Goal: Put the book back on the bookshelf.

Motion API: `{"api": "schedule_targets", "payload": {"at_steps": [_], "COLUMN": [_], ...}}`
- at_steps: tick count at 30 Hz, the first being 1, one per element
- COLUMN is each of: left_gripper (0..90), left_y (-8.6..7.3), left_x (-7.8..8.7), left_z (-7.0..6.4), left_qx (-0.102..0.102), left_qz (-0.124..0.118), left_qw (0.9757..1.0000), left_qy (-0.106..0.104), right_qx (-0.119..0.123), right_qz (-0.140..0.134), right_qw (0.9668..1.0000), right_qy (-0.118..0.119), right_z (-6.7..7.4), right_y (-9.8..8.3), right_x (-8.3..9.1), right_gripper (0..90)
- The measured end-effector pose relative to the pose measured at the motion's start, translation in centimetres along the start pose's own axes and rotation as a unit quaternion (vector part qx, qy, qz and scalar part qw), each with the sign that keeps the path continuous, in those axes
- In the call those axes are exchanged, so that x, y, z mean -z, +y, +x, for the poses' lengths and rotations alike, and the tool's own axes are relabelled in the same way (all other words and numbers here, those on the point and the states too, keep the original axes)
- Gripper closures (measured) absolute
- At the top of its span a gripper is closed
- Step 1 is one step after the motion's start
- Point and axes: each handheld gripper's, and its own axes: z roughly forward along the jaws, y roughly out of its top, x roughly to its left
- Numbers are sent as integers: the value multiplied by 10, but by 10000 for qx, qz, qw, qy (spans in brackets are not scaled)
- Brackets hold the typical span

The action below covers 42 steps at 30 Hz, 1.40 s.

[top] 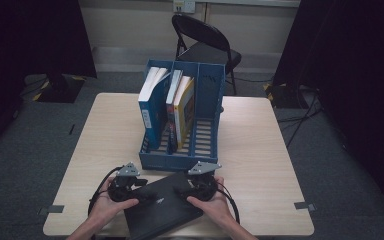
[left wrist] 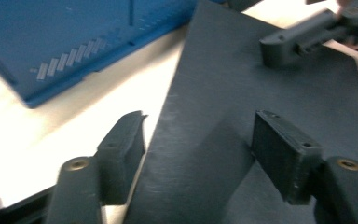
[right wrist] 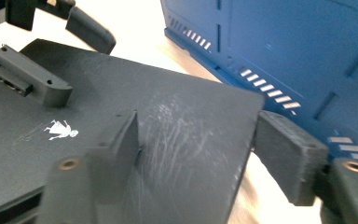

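**Black book flat on the bench, both grippers straddling its edges**

High view: the book (top: 162, 207) lies flat and a bit skewed at the near edge of the bench (top: 260, 150), just in front of the blue rack (top: 180, 155). The rack has three slots; the left and middle ones hold books, the right one is free. The left gripper (top: 142, 192) sits at the book's left edge, the right gripper (top: 182, 190) at its upper right part, a hand behind each.

Left gripper view: the fingers (left wrist: 121, 154) stand apart, one off the cover over the bench, the other over the cover. No pad presses, so open, nothing gripped.

Right gripper view: same deal. One finger (right wrist: 116, 149) rests over the scuffed cover, the other hangs past the corner next to the rack. Open too.

Handling guess: stiff hard cover, smooth and probably slippery, moderately heavy. I'd pinch it across the thickness at opposite edges, one gripper per side, since a flat-lying book gives little to grab from above.
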Motion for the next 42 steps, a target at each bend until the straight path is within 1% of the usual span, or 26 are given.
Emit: {"api": "schedule_targets", "payload": {"at_steps": [1, 3, 6, 8, 9, 10, 11, 12, 13, 14, 15, 16, 17, 18, 19, 22, 24, 25, 26, 27, 29, 30, 34, 35, 38, 42], "left_gripper": [329, 325, 324, 324, 324, 324, 322, 318, 318, 318, 326, 353, 372, 351, 317, 310, 314, 314, 314, 312, 312, 312, 315, 317, 320, 322], "left_y": [-1, -1, -1, 0, 0, 0, 0, 2, 2, 3, 7, 7, 11, 12, 12, 12, 10, 10, 9, 8, 8, 8, 8, 8, 8, 6], "left_x": [-1, -2, -4, -5, -5, -6, -6, -6, -6, -7, -7, -7, -8, -10, -10, -12, -12, -12, -12, -12, -12, -12, -12, -12, -11, -8], "left_z": [1, 2, 3, 2, 2, 2, 2, 4, 4, 5, 4, 4, -2, -5, -5, -5, -2, -2, -1, -1, -1, -1, 0, 0, 1, -1], "left_qx": [25, -17, 9, -55, -55, 6, 6, 183, 183, 183, 221, 221, 80, 49, 49, 102, 166, 166, 155, 193, 192, 196, 189, 211, 187, 225], "left_qz": [-43, -60, -84, -124, -124, -100, -100, 15, 15, 47, 119, 119, 109, 139, 139, 116, 70, 70, 77, 38, 28, 25, 38, 34, 63, 120], "left_qw": [10000, 9999, 9998, 9998, 9998, 9998, 9998, 9996, 9996, 9994, 9995, 9995, 9999, 9999, 9999, 9999, 9998, 9998, 9998, 9997, 9997, 9997, 9997, 9996, 9996, 9996], "left_qy": [-80, -134, -158, -159, -159, -182, -182, -227, -227, -274, -214, -214, 12, 22, 22, -20, -91, -91, -109, -116, -135, -153, -168, -172, -181, -156], "right_qx": [-104, -197, -179, -196, -196, -219, -246, -243, -259, -259, -259, -259, -258, -268, -305, -317, -269, -220, -220, -141, -129, -71, 17, 141, 142, 164], "right_qz": [-22, -58, -54, -41, -41, 12, 31, 56, 91, 91, 138, 138, 188, 202, 229, 245, 312, 327, 327, 276, 272, 290, 281, 226, 223, 231], "right_qw": [9999, 9998, 9998, 9998, 9998, 9997, 9997, 9997, 9996, 9996, 9995, 9995, 9994, 9993, 9992, 9991, 9991, 9992, 9992, 9995, 9995, 9996, 9996, 9996, 9996, 9995], "right_qy": [-4, 26, -37, -29, -29, -53, -68, -88, -105, -105, -122, -122, -121, -156, -156, -149, -73, -41, -41, 14, 21, -31, 3, 64, 112, 167], "right_z": [-2, -3, -3, -2, -2, 0, 0, 1, 2, 2, 4, 4, 6, 6, 6, 5, 8, 10, 10, 14, 15, 16, 16, 16, 15, 11], "right_y": [-1, -3, -10, -19, -19, -29, -35, -40, -44, -44, -52, -52, -56, -58, -59, -61, -62, -62, -62, -61, -61, -61, -62, -63, -63, -60], "right_x": [7, 18, 37, 49, 49, 60, 64, 68, 71, 71, 76, 76, 78, 78, 78, 77, 73, 72, 72, 70, 70, 69, 67, 67, 67, 66], "right_gripper": [305, 305, 305, 303, 303, 299, 297, 295, 295, 295, 295, 295, 297, 297, 297, 297, 293, 291, 291, 290, 291, 295, 300, 349, 360, 391]}}
